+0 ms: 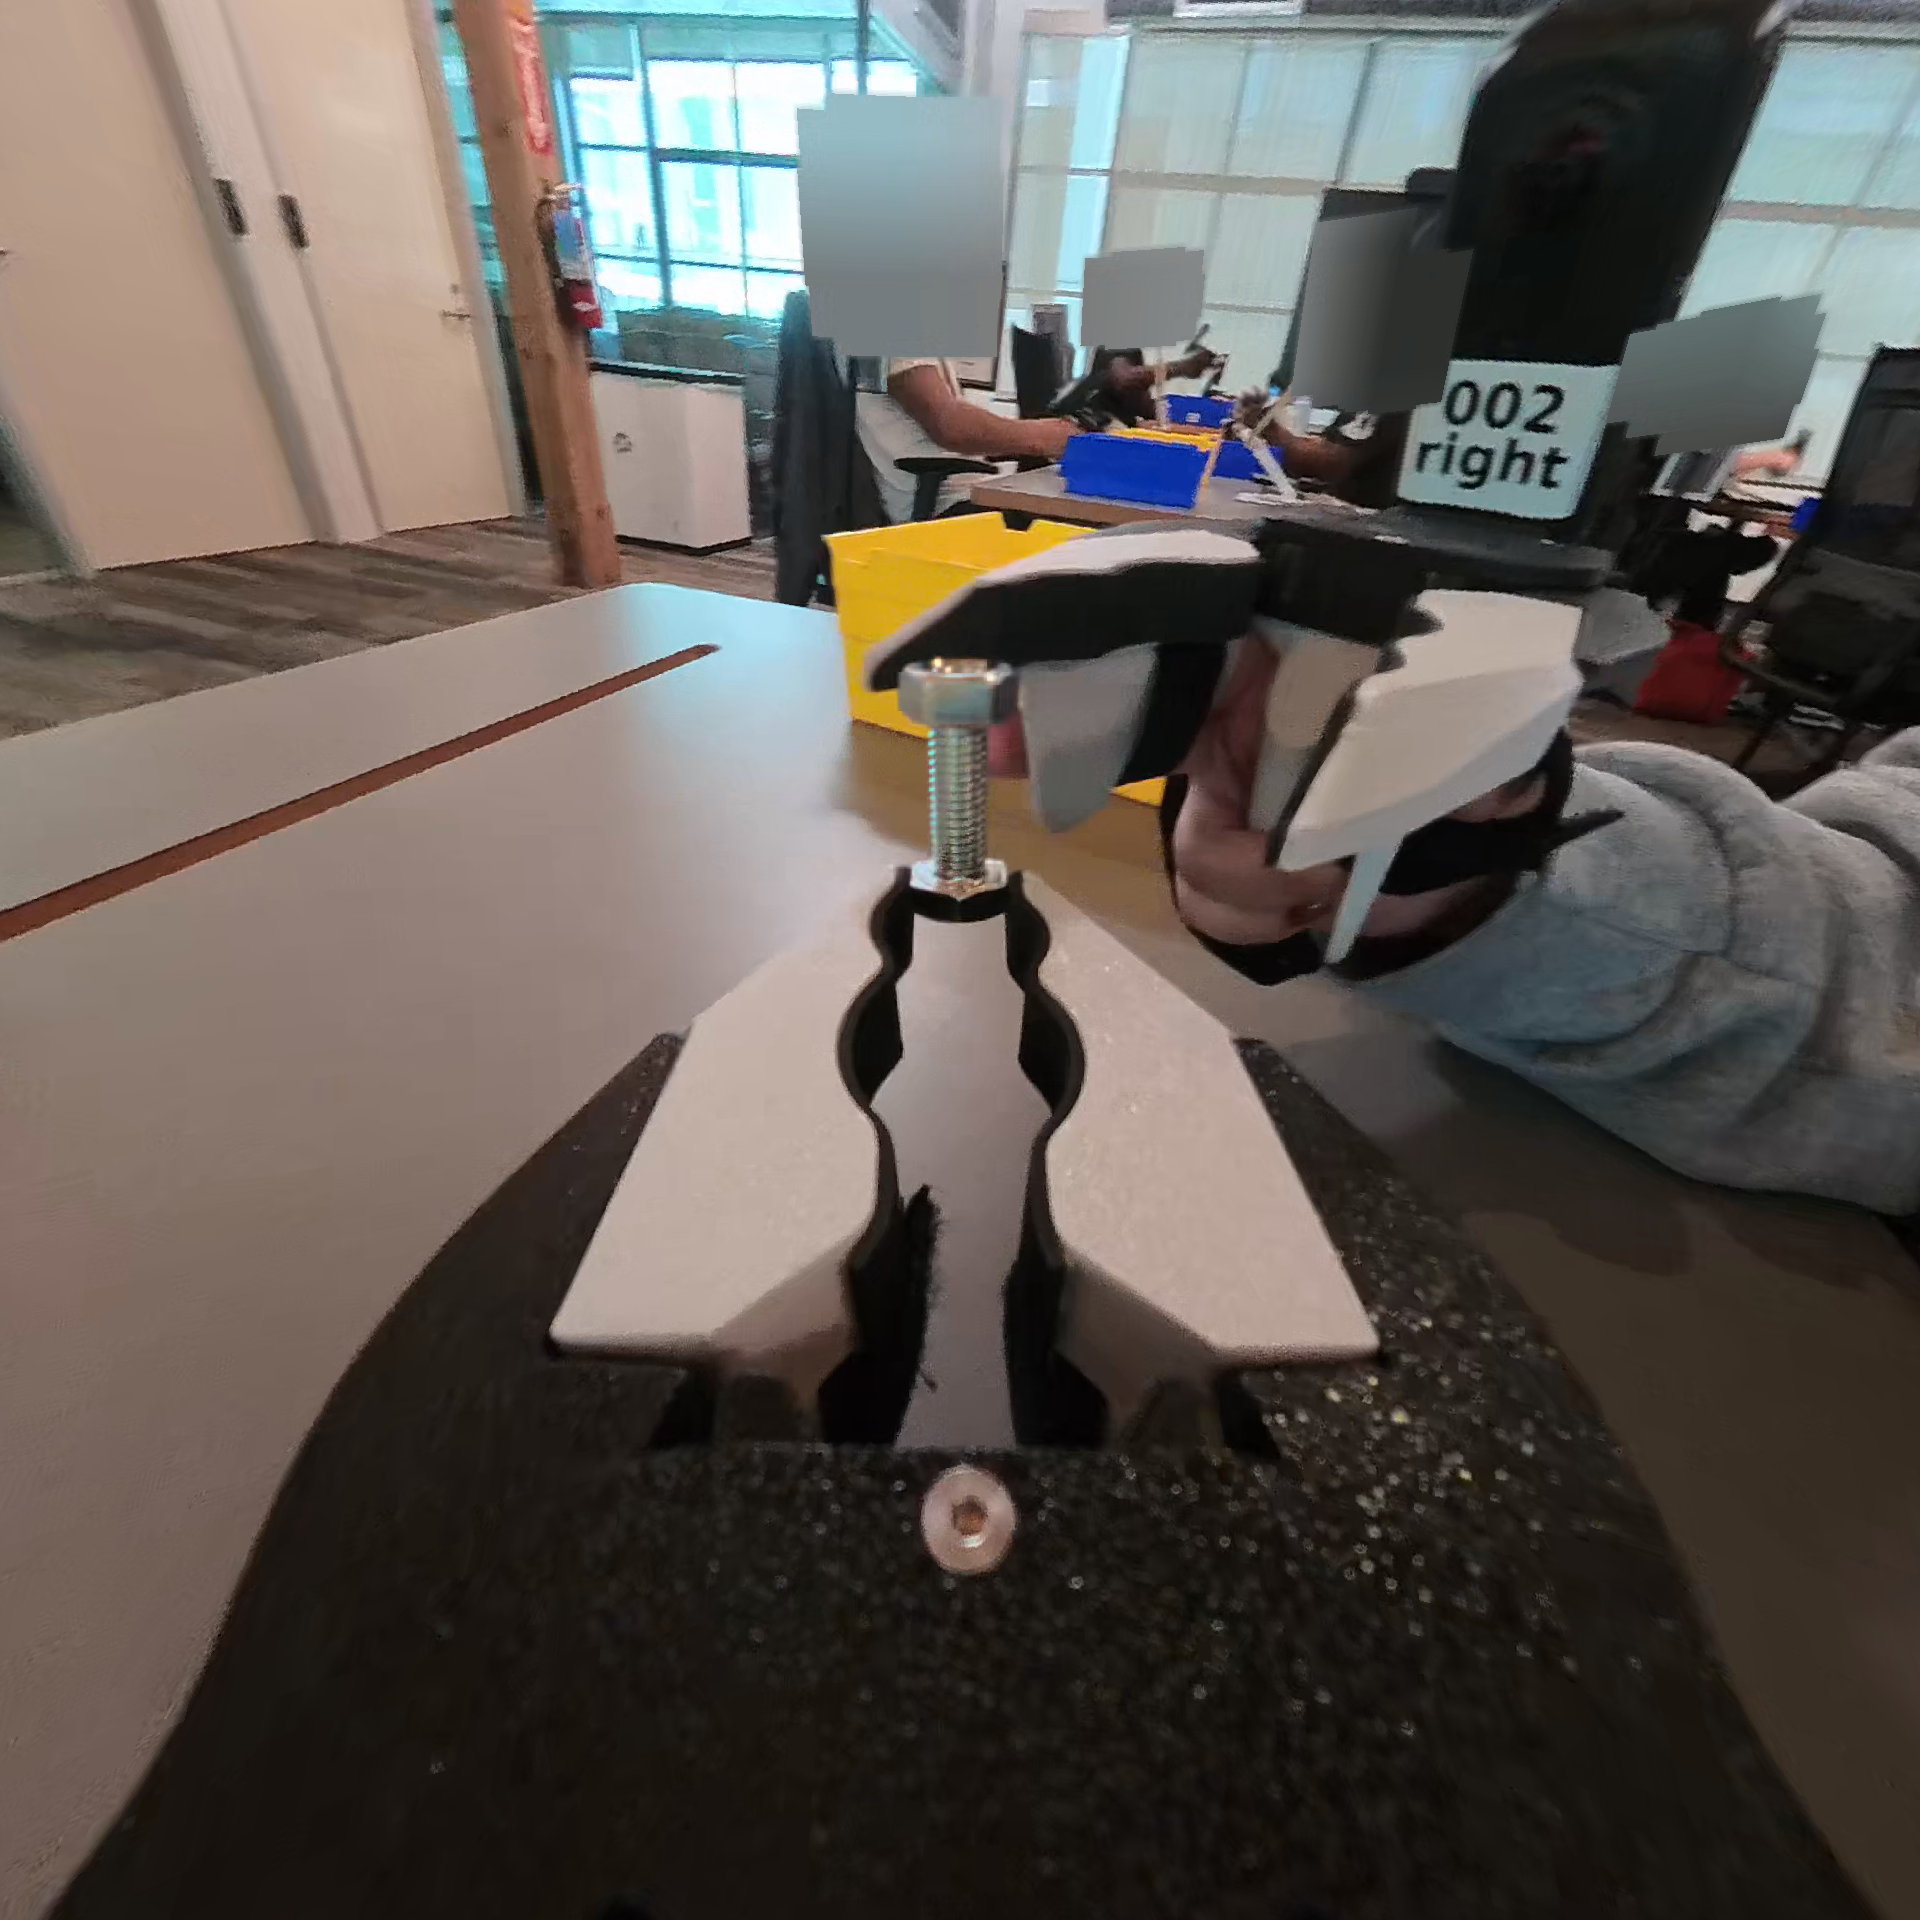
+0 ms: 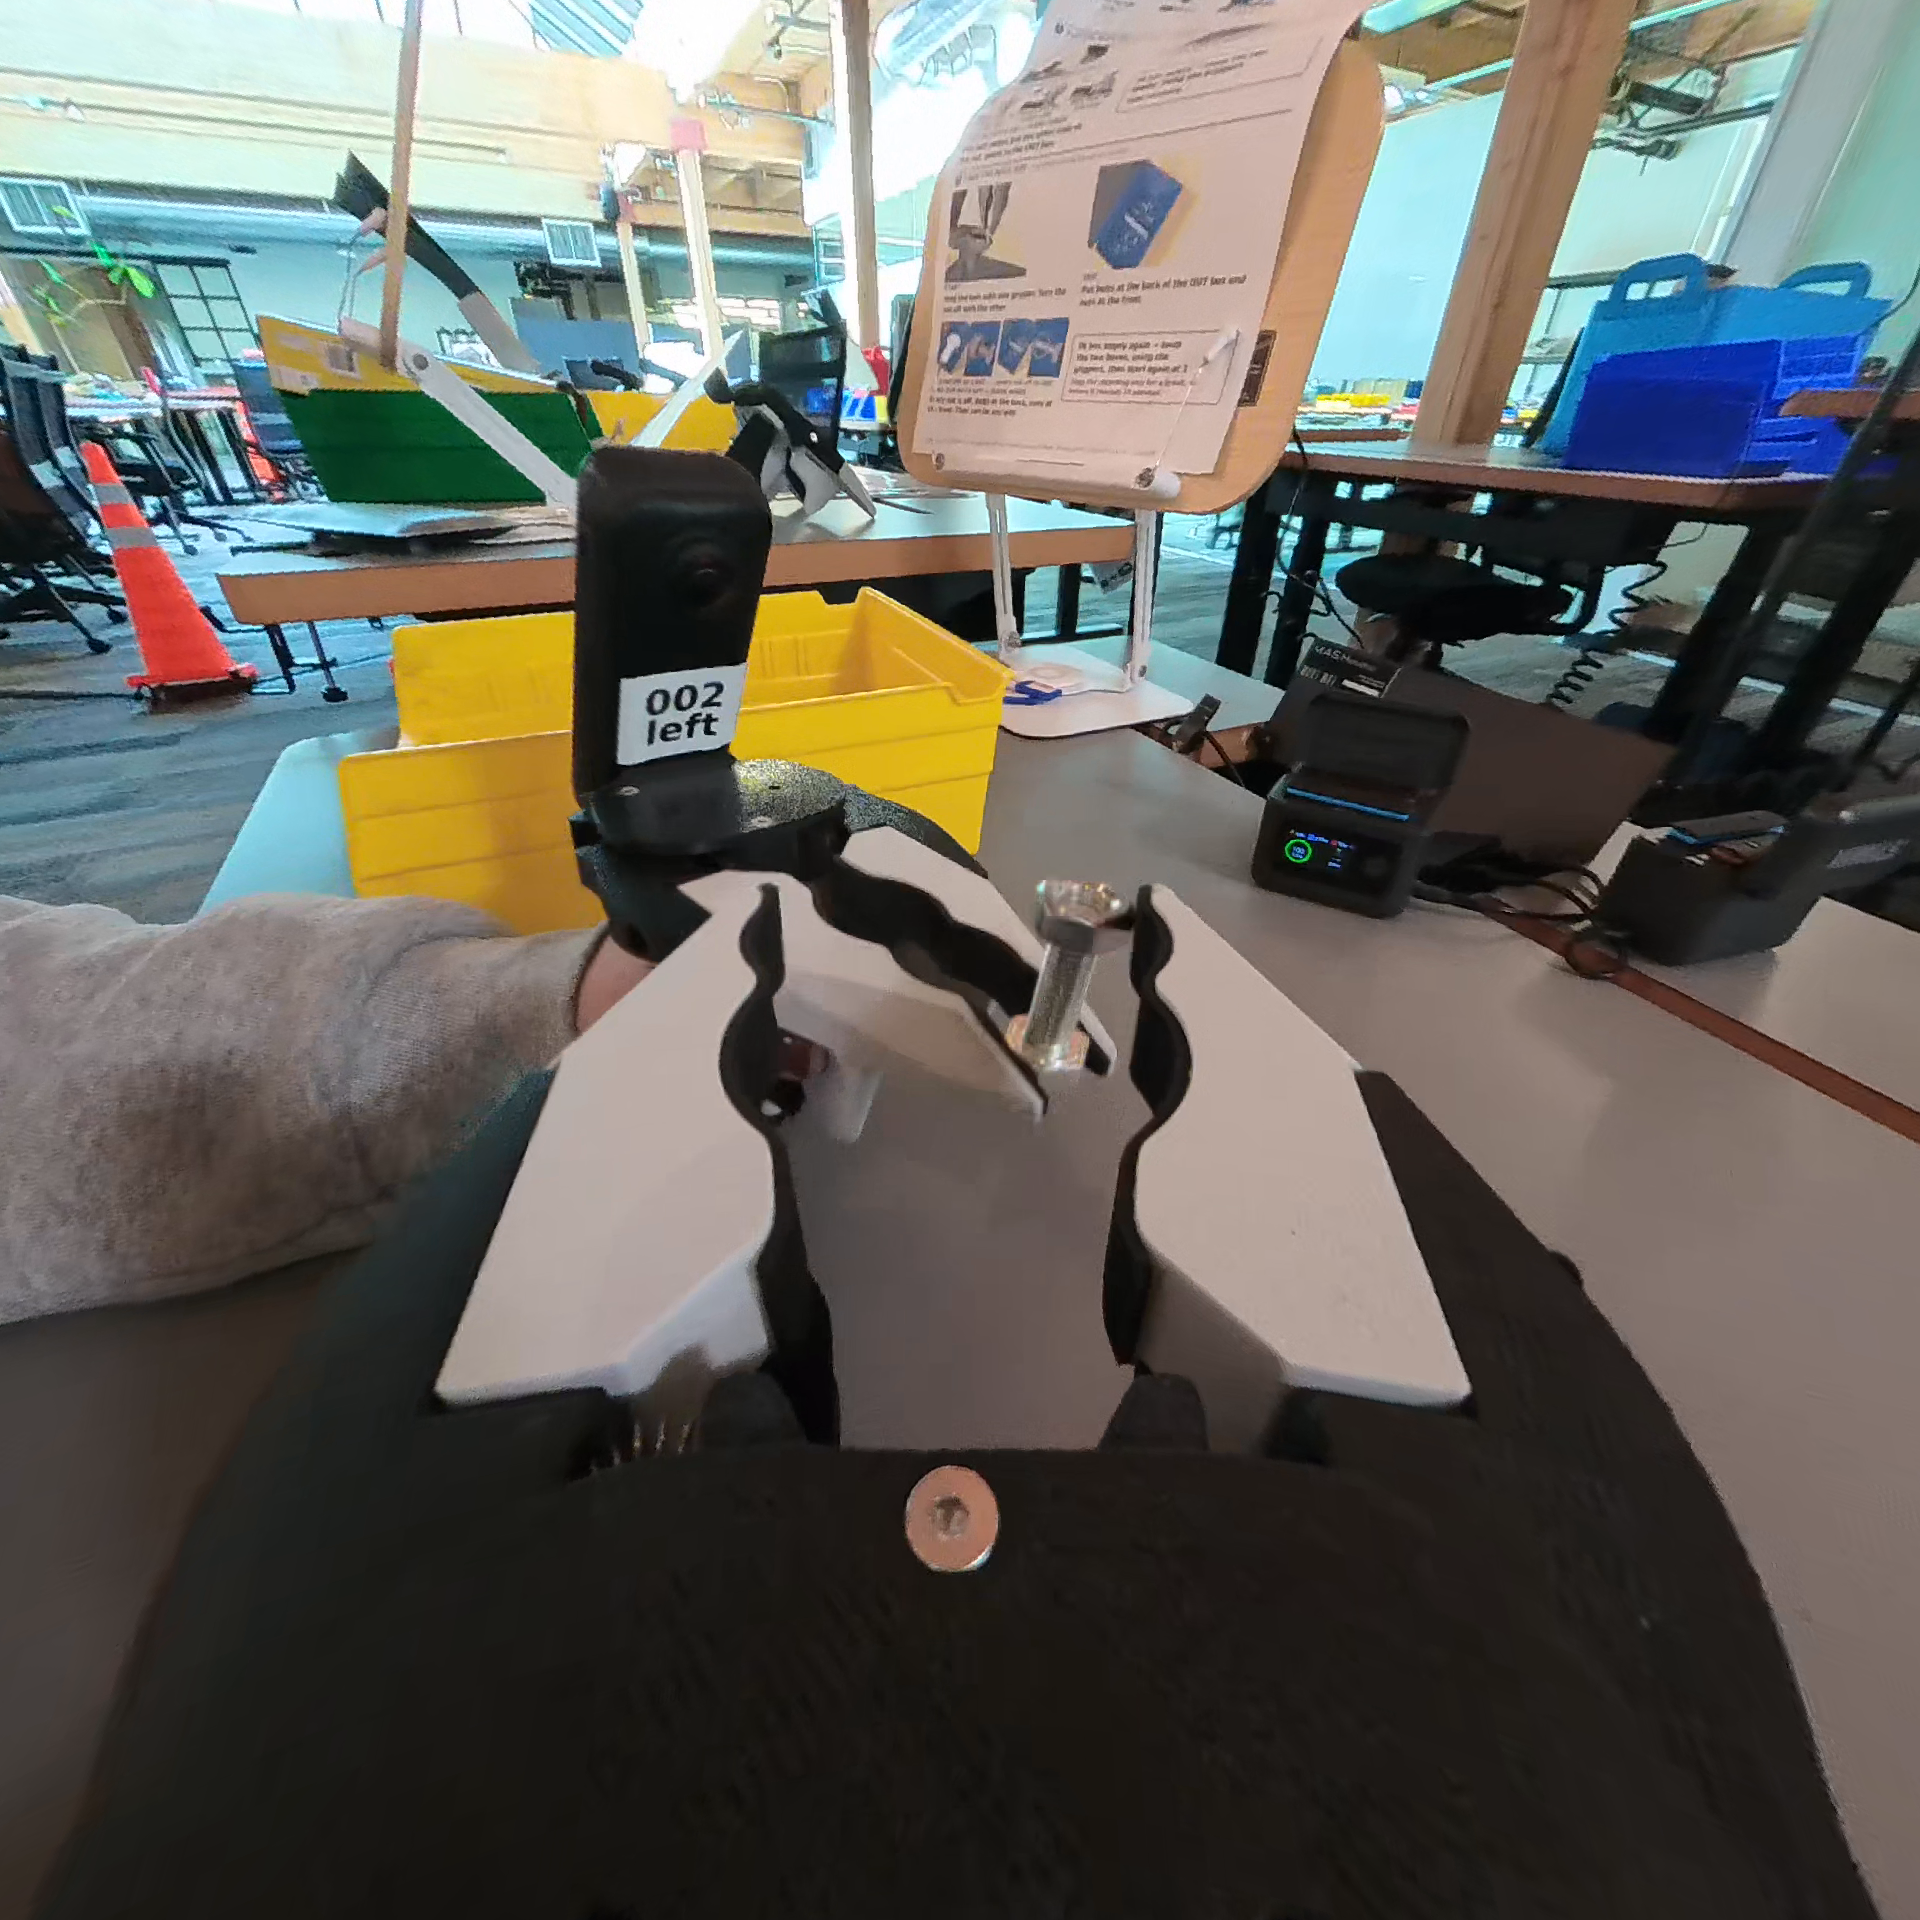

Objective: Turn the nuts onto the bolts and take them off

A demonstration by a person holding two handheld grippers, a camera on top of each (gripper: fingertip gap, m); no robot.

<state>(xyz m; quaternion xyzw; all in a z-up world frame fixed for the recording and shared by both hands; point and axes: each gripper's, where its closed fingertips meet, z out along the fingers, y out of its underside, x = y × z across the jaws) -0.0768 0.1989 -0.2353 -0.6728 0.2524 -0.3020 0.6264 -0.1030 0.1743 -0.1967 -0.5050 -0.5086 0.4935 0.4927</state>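
Bolt [image 1: 958, 790] stands upright above the table [image 1: 416, 935], its lower hex end clenched in the left claw [image 1: 954, 904]; the right claw [image 2: 951, 997], spread, straddles its top. Closing off-centre could tilt it loose.

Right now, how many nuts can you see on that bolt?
1. The nut sits at the lower end of the upright bolt, clamped in the left tool. The hexagon on top is the bolt's head. No others are visible.

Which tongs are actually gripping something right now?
The left tongs, shut on the nut at the bolt's lower end; the right tongs stand open around its head.
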